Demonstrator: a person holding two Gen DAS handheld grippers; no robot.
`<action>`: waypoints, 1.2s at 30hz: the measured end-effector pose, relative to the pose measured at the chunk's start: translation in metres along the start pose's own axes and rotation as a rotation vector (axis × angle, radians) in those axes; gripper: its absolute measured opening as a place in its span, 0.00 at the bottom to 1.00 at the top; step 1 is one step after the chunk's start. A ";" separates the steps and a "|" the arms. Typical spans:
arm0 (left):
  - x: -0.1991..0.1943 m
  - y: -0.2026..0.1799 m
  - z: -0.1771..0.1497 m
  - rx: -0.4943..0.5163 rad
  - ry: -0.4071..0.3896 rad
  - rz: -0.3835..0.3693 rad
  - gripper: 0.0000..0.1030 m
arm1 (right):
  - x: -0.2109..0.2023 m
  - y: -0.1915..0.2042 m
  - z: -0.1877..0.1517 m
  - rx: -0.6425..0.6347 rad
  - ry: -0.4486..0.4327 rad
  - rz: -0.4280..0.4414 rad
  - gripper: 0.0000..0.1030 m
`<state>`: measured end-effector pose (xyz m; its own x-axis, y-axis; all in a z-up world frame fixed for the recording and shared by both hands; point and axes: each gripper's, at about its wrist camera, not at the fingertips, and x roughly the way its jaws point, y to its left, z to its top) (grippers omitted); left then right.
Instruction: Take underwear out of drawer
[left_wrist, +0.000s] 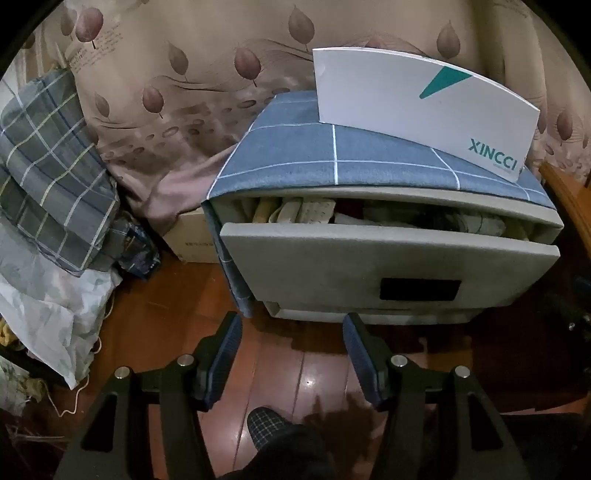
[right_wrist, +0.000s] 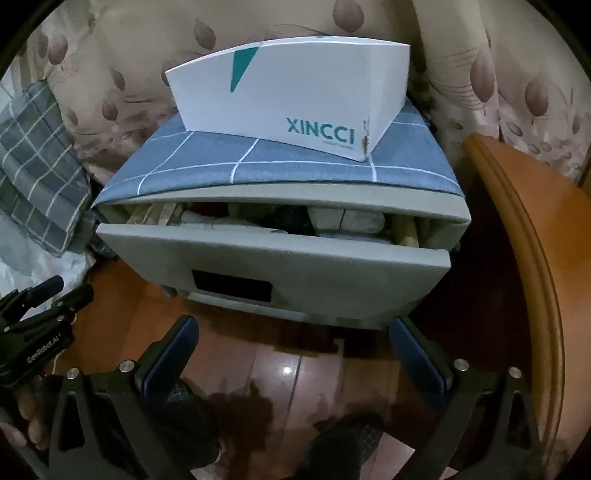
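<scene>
A grey drawer (left_wrist: 369, 258) of a small cabinet stands pulled partly open; it also shows in the right wrist view (right_wrist: 314, 273). Folded pale and dark clothes (left_wrist: 314, 211) fill it, seen through the gap (right_wrist: 332, 219). Which piece is underwear I cannot tell. My left gripper (left_wrist: 291, 332) is open and empty, low above the floor in front of the drawer. My right gripper (right_wrist: 291, 332) is open wider and empty, also in front of the drawer. The left gripper (right_wrist: 62, 291) shows at the left edge of the right wrist view.
A white XINCCI box (left_wrist: 417, 107) stands on the blue checked cloth (left_wrist: 295, 158) over the cabinet top. A checked pillow (left_wrist: 51, 166) and a white bag (left_wrist: 48, 314) lie at left. A wooden furniture edge (right_wrist: 532, 258) stands at right. The floor is glossy wood (left_wrist: 303, 376).
</scene>
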<state>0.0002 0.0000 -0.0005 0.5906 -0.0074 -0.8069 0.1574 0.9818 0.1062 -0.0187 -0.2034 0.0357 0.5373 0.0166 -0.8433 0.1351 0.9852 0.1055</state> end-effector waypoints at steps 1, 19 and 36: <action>0.001 0.000 0.000 0.004 0.010 -0.008 0.57 | 0.000 0.000 0.000 0.005 -0.006 -0.004 0.99; 0.001 -0.002 -0.005 0.023 -0.009 0.023 0.57 | 0.004 -0.012 -0.001 0.054 -0.007 0.001 0.99; 0.000 0.002 -0.005 0.018 -0.011 0.018 0.57 | 0.004 -0.013 -0.002 0.051 -0.003 -0.001 0.99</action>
<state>-0.0035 0.0027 -0.0035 0.6019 0.0085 -0.7985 0.1604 0.9783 0.1313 -0.0193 -0.2154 0.0298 0.5399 0.0150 -0.8416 0.1778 0.9752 0.1314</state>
